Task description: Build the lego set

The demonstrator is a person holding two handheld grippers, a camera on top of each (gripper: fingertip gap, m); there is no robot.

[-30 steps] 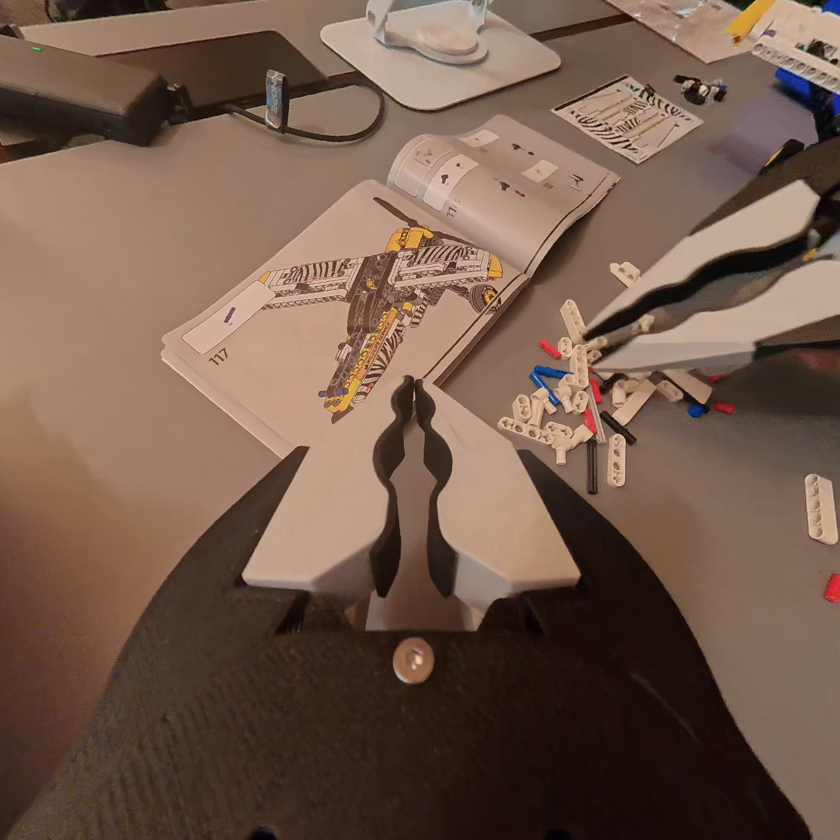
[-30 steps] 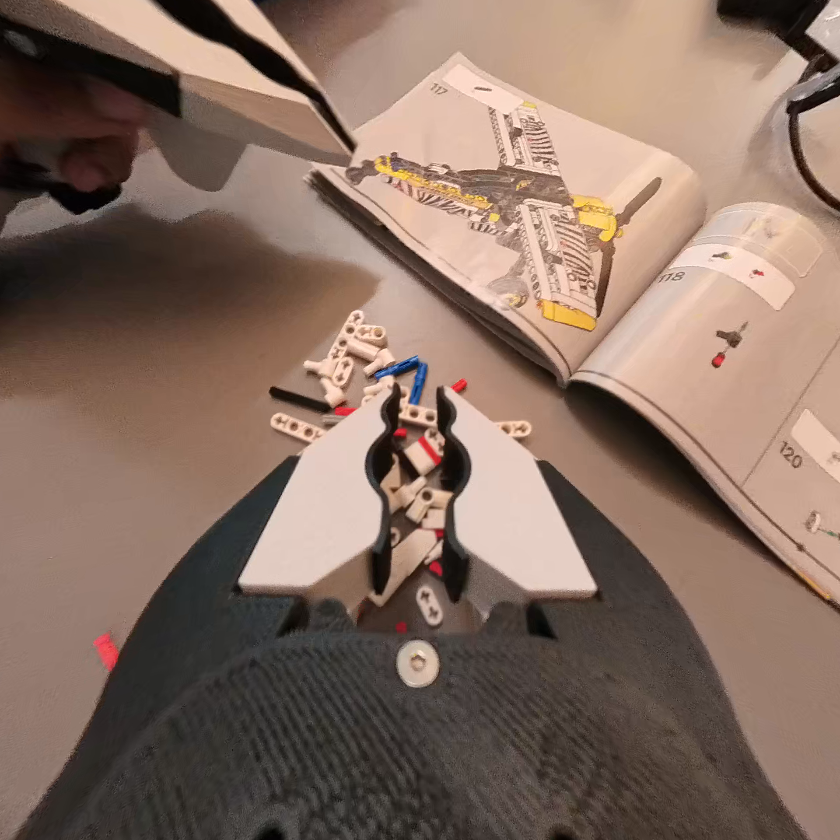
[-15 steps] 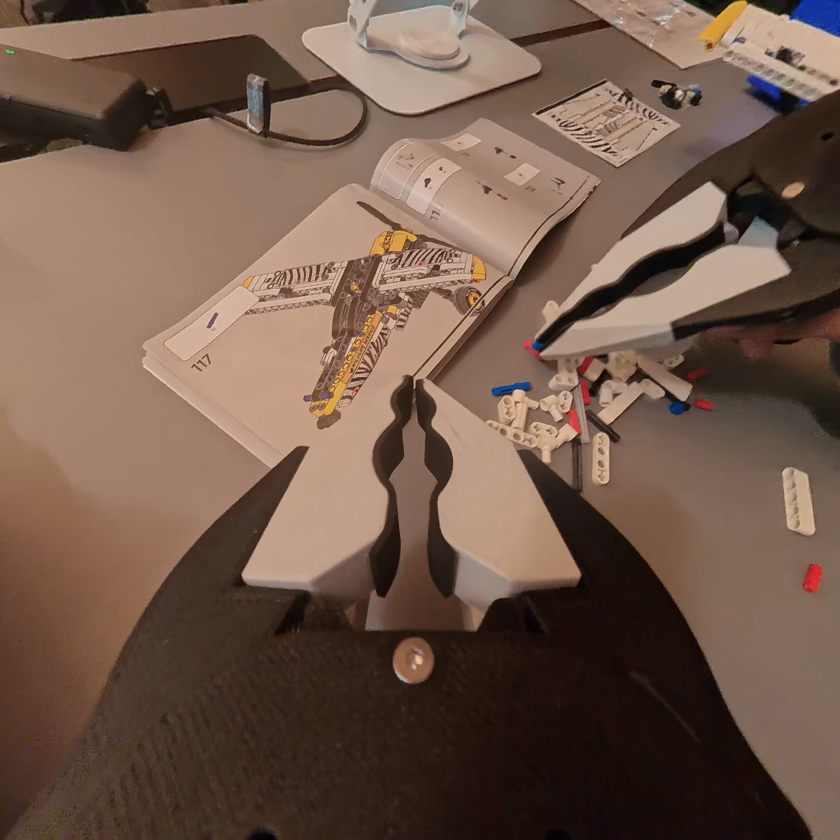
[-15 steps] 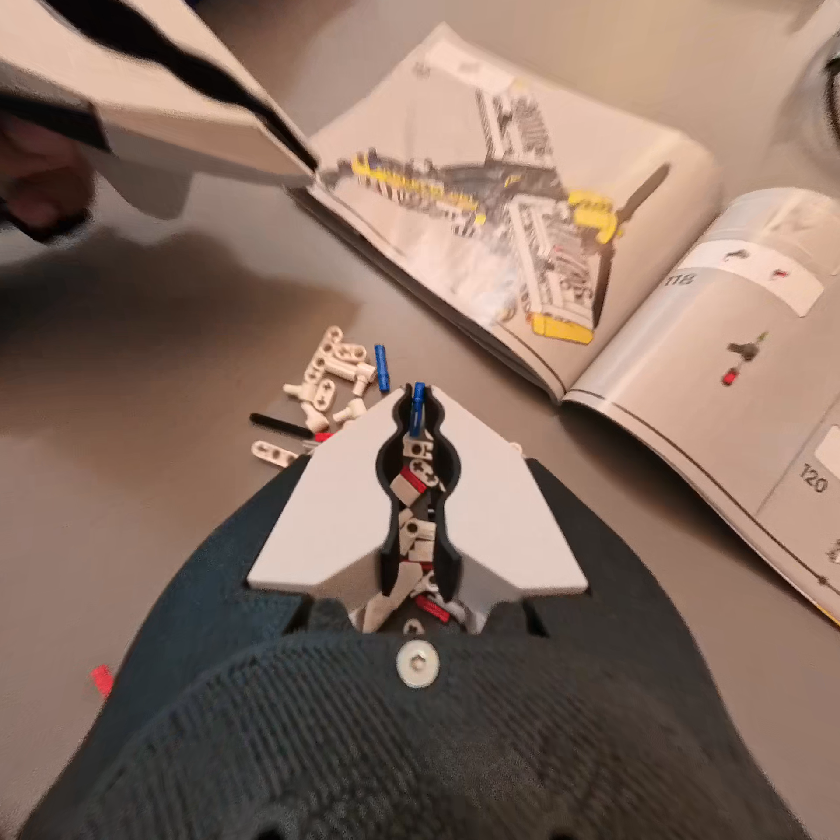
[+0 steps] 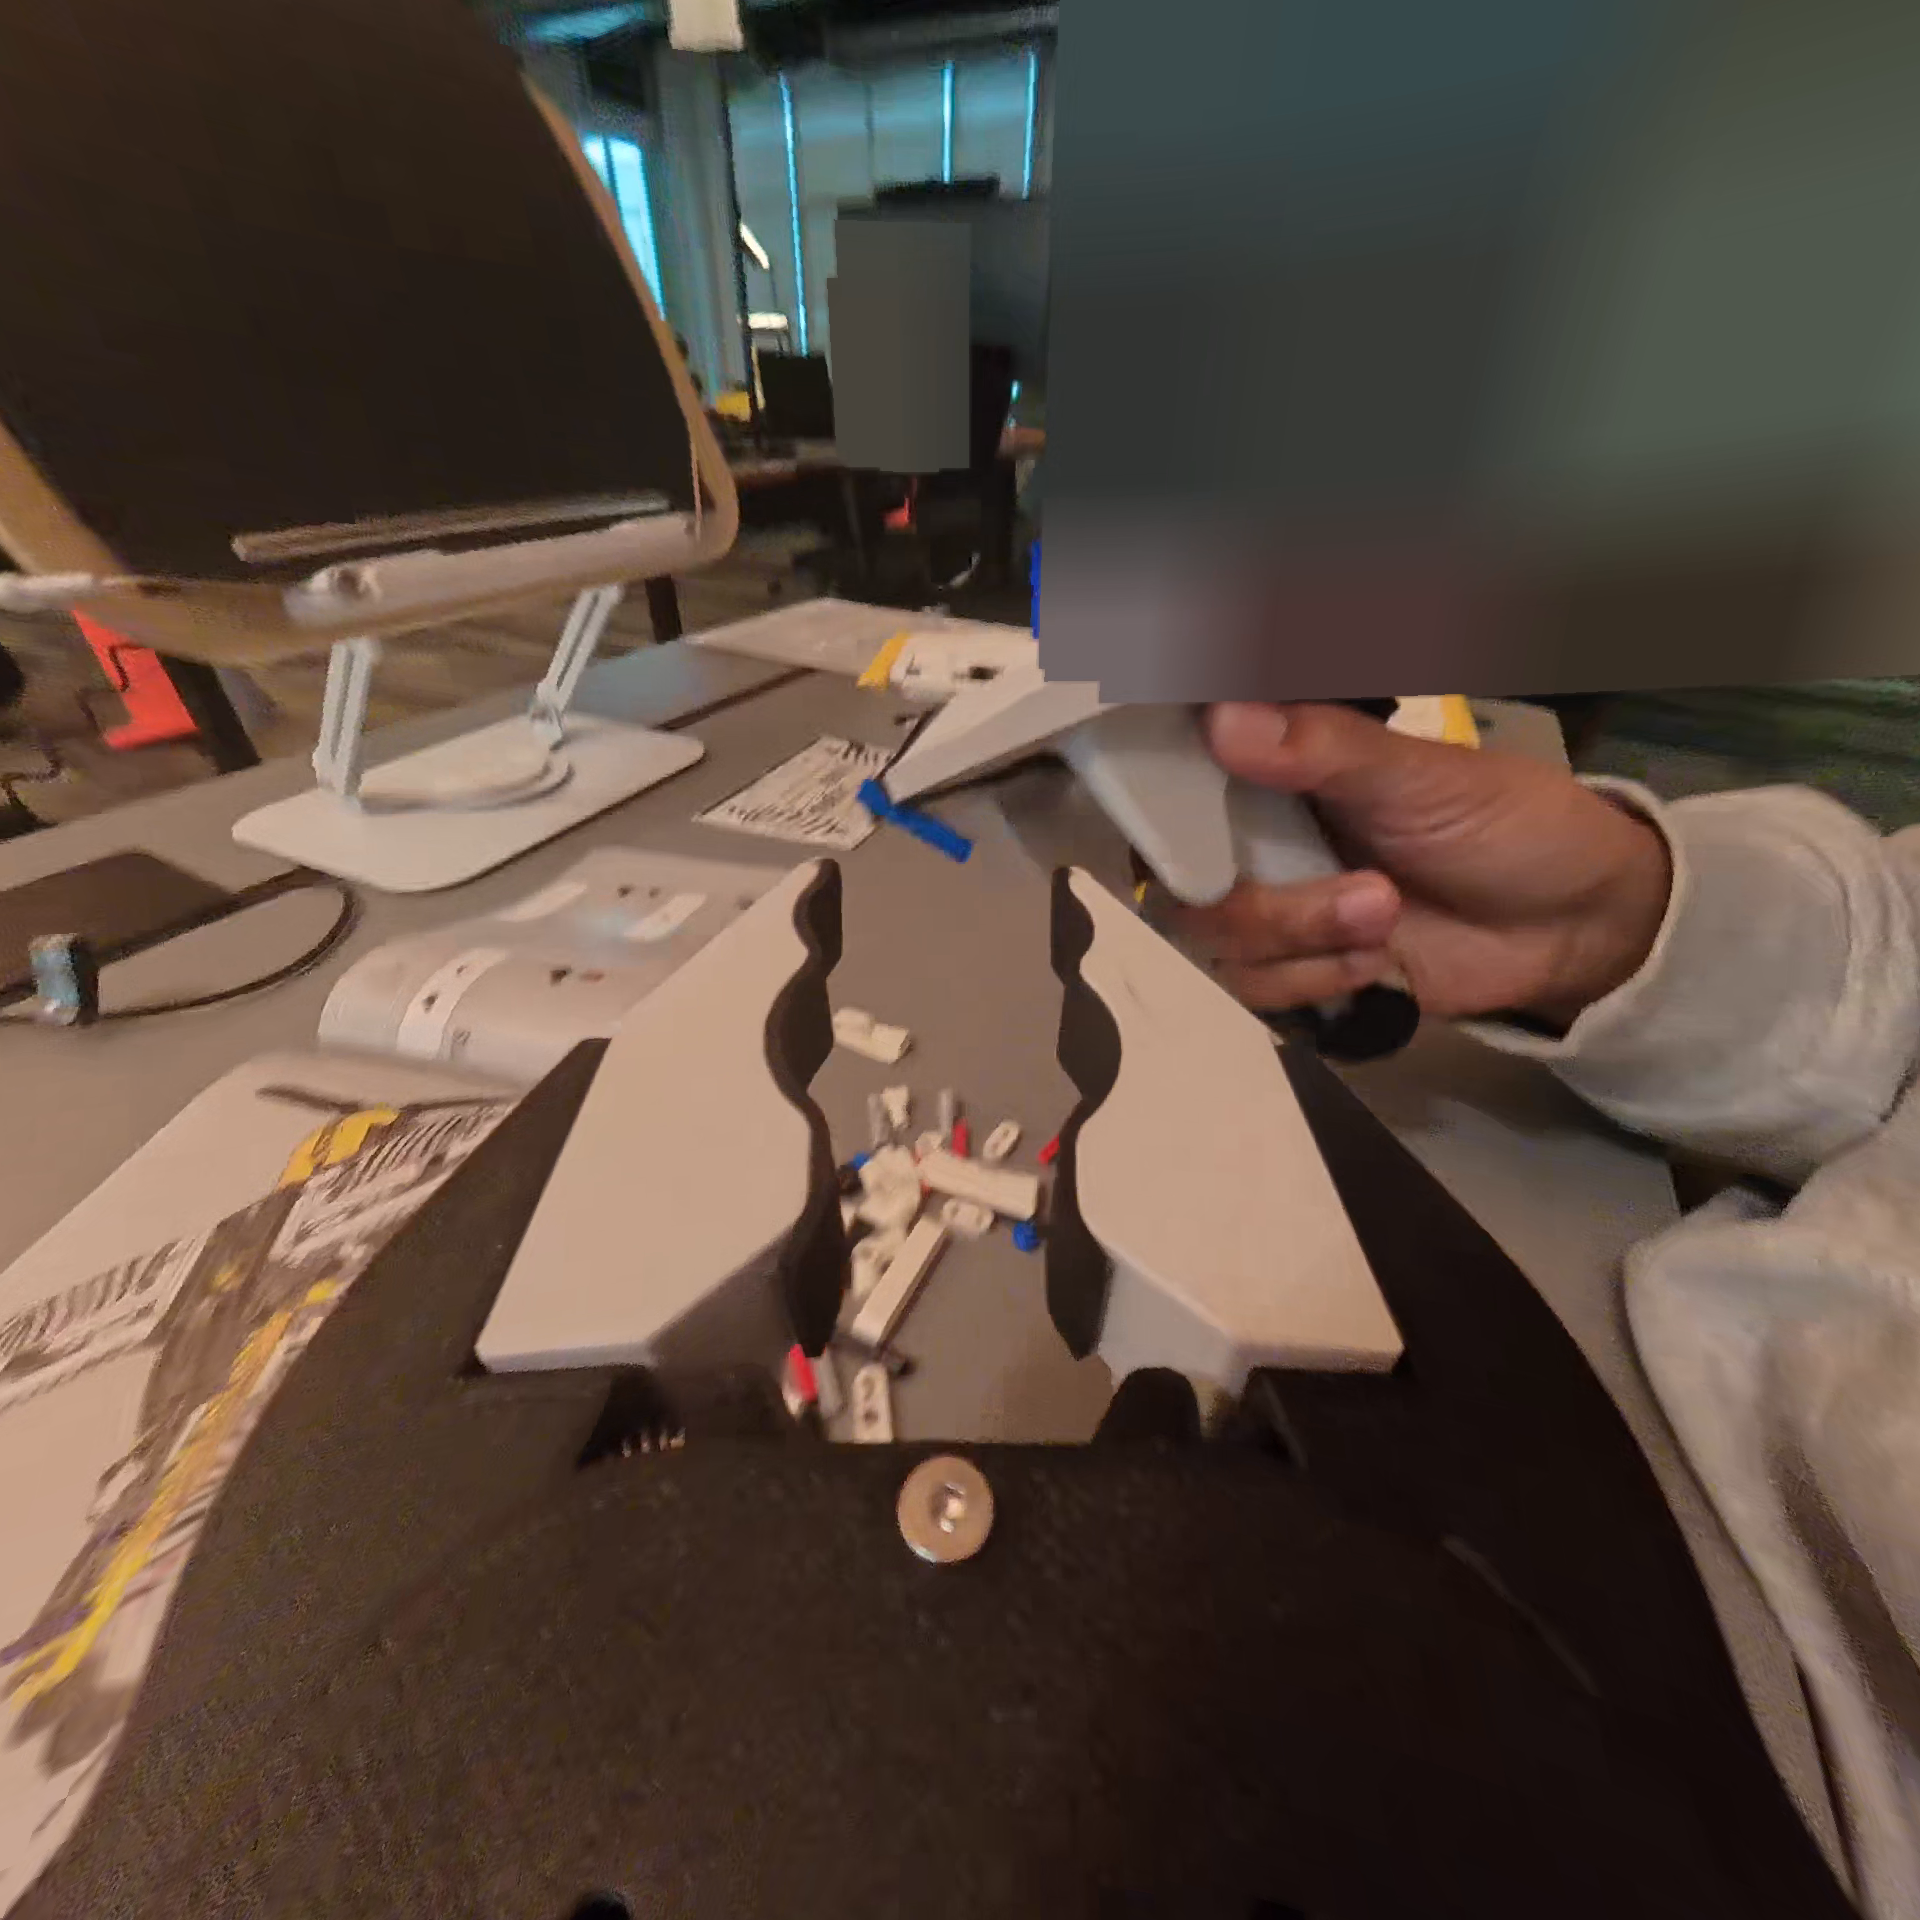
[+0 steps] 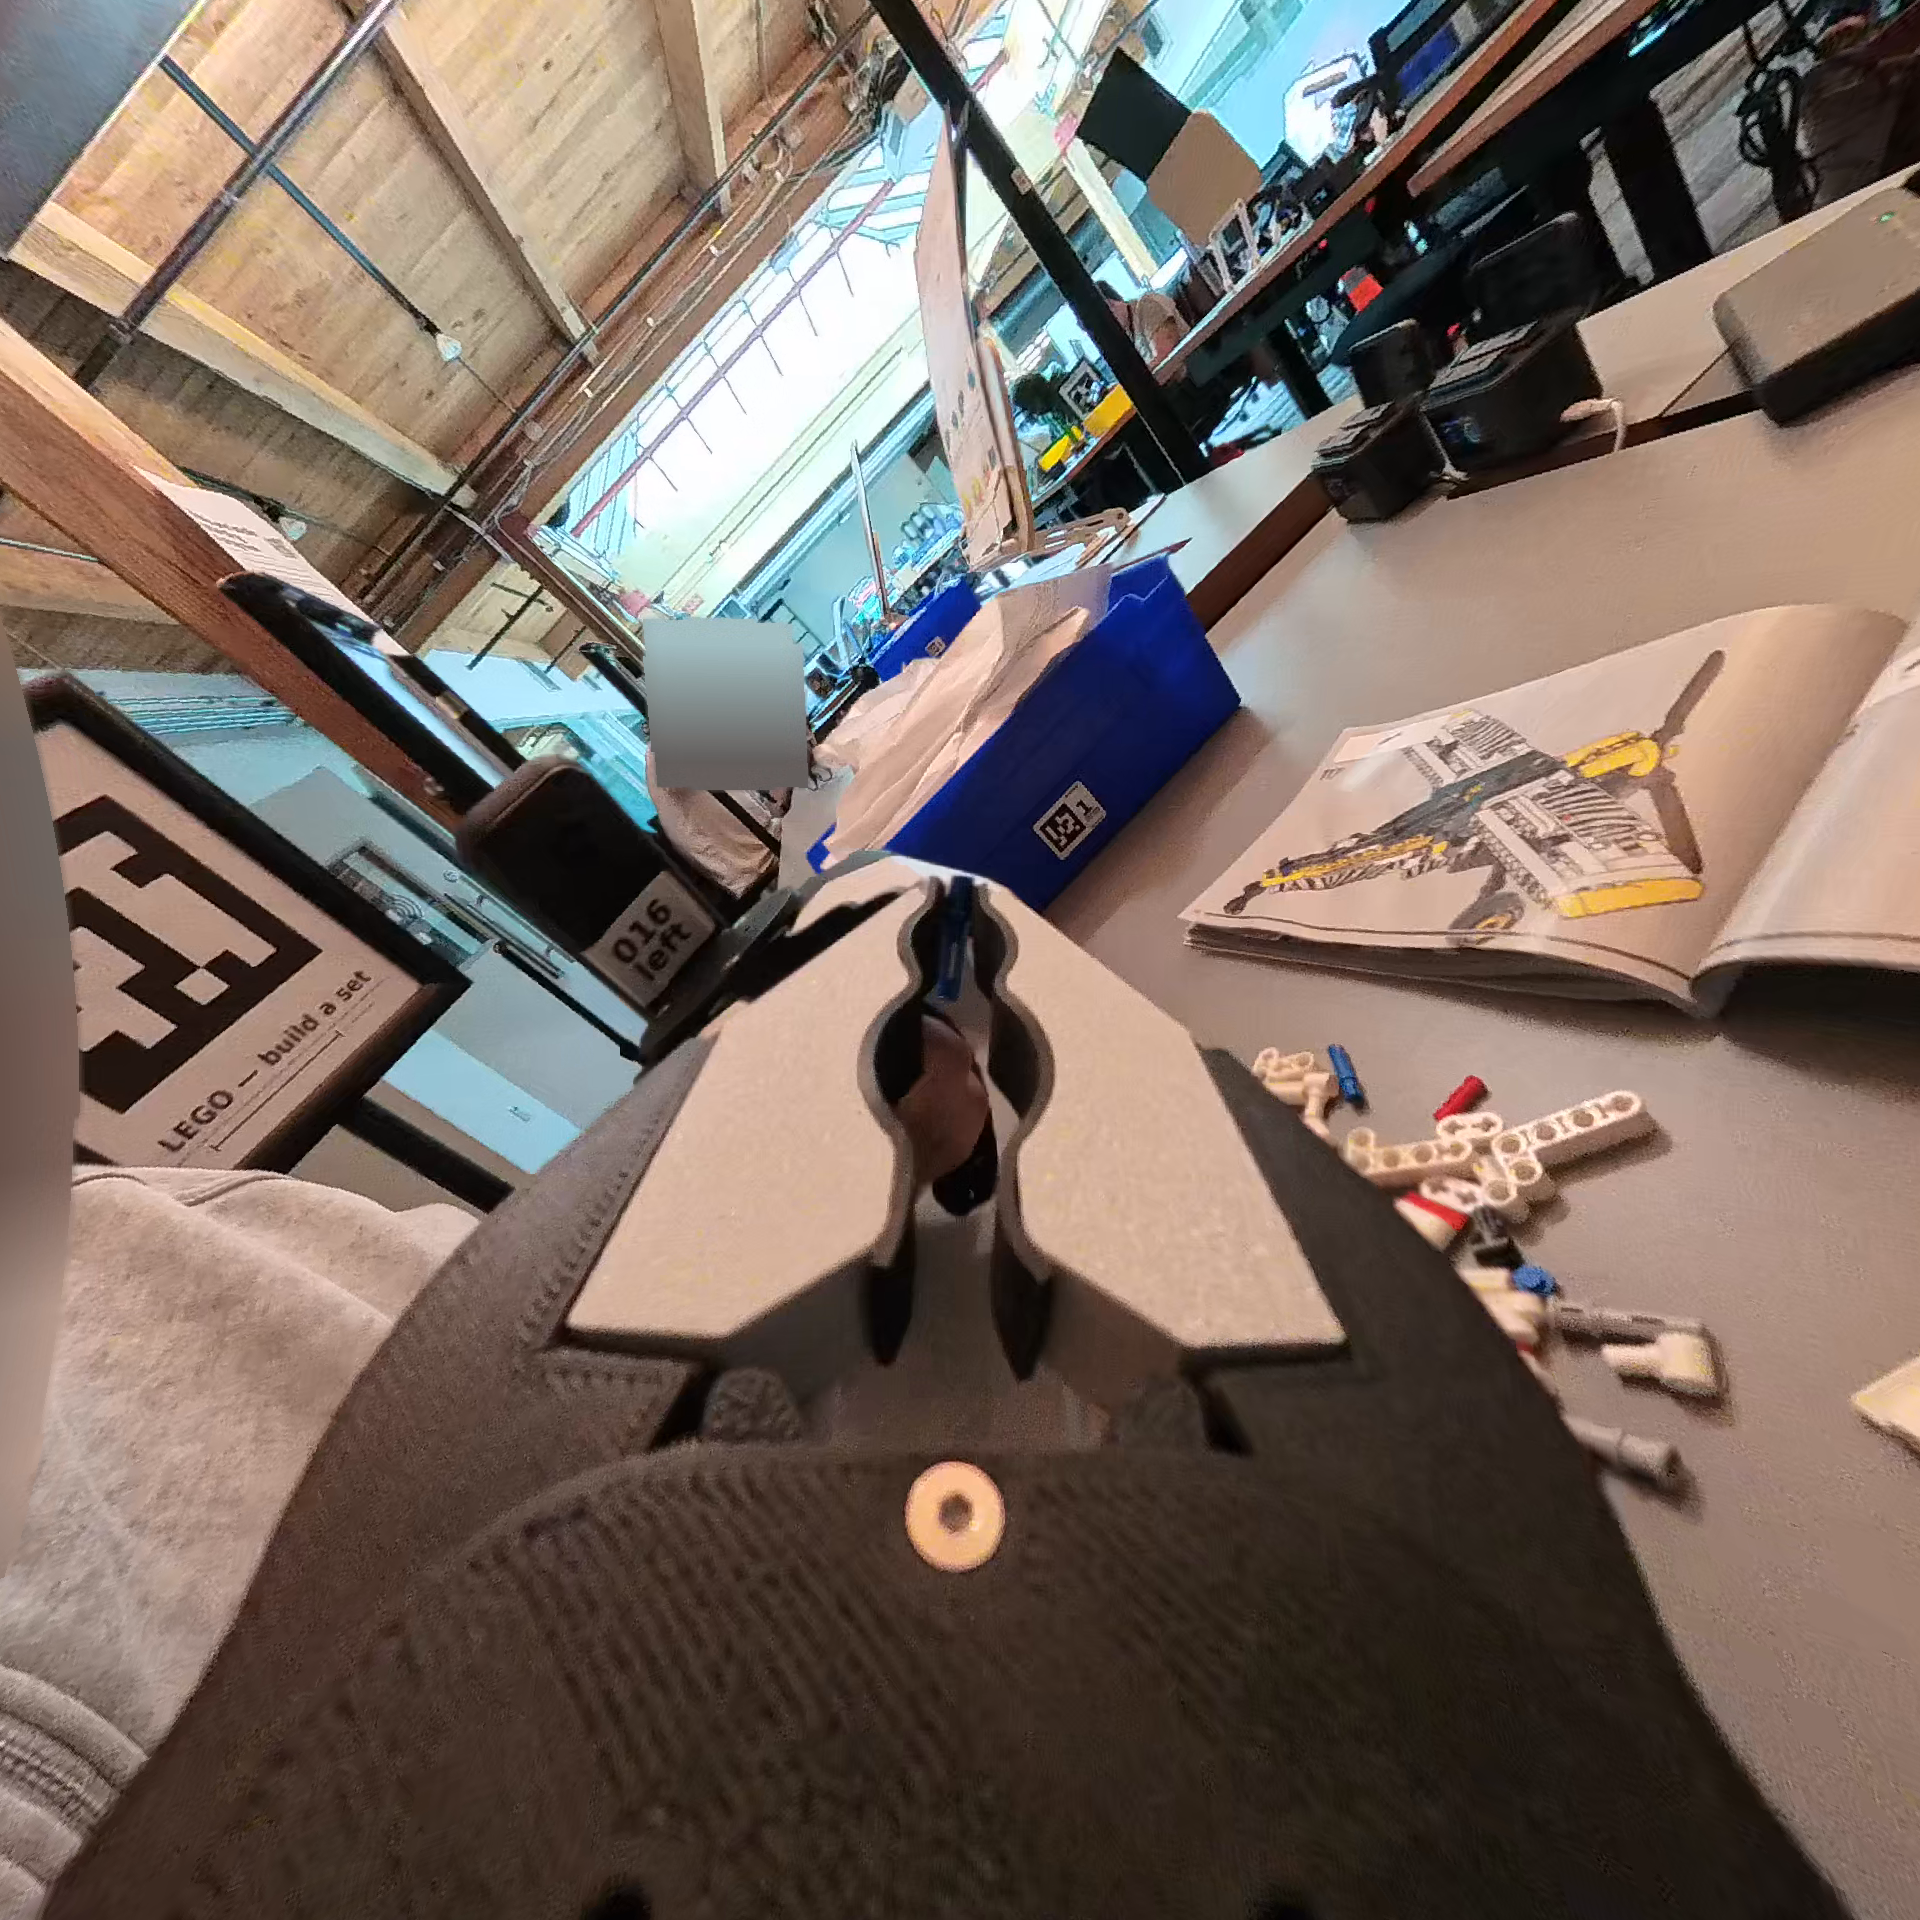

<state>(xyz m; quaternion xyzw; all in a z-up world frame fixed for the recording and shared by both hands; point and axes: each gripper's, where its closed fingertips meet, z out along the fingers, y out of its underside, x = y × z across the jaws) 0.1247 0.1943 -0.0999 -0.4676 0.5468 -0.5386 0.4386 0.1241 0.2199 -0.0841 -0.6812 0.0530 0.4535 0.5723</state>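
Lego pieces (image 5: 914,1195) lie in a loose heap on the grey table (image 5: 156,1091), white beams and connectors with red, blue and black pins mixed in, and the left gripper (image 5: 940,894) hangs right over them with its jaws spread wide, nothing between them. Up ahead the right gripper (image 5: 883,792) is raised off the table, and it has a catch: a blue pin (image 5: 914,821) pinched at the very tips, jutting out past them. The right wrist view confirms it, the right gripper (image 6: 956,899) clamped on that blue pin (image 6: 951,935), fingers drawn close together. A hand (image 5: 1455,894) in a pale grey sleeve (image 5: 1714,987) wraps the right gripper's handle. From the right wrist view the pile (image 6: 1475,1164) sits just beside the gripper body. The instruction booklet (image 6: 1507,831) lies open beyond the pile, showing the yellow and striped plane. A blue bin (image 6: 1091,748) stands farther back, and a white stand (image 5: 468,769) rises on the left wrist view's far side.
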